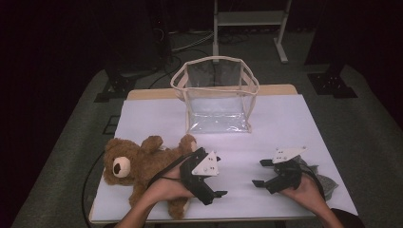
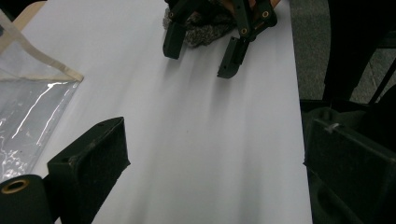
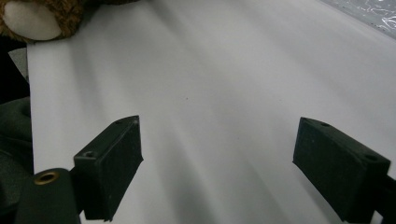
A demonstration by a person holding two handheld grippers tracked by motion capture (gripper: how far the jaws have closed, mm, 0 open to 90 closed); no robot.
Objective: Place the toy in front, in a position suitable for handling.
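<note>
Currently on the table [image 1: 285, 118], covered with a white sheet, counted from my side:

Item one: my left gripper [image 1: 215, 194], held low over the near left part of the sheet. Its jaws are spread wide with nothing between them; in the left gripper view they frame bare white sheet. My left hand [image 1: 164, 190] wraps its handle, and a black cable trails off it toward the table's left edge.

Item two: my right gripper [image 1: 262, 173], held over the near right part of the sheet, well apart from the left one. Its jaws also stand wide apart and grip nothing; the right gripper view shows plain sheet between them. My right hand [image 1: 306, 192] holds it from behind.

Item three: teddy bear [image 1: 138, 166], brown with a pale muzzle, lying on its back at the near left of the sheet. My left forearm crosses over its lower body; the left gripper's jaws are just beside it, not on it.

Item four: grey cloth [image 1: 328, 183], a crumpled knit piece lying at the near right edge, under and behind my right hand.

Item five: clear bag [image 1: 216, 95], a see-through box shape with cream edging, standing upright and open-topped at the far middle of the sheet, well apart from both grippers.
</note>
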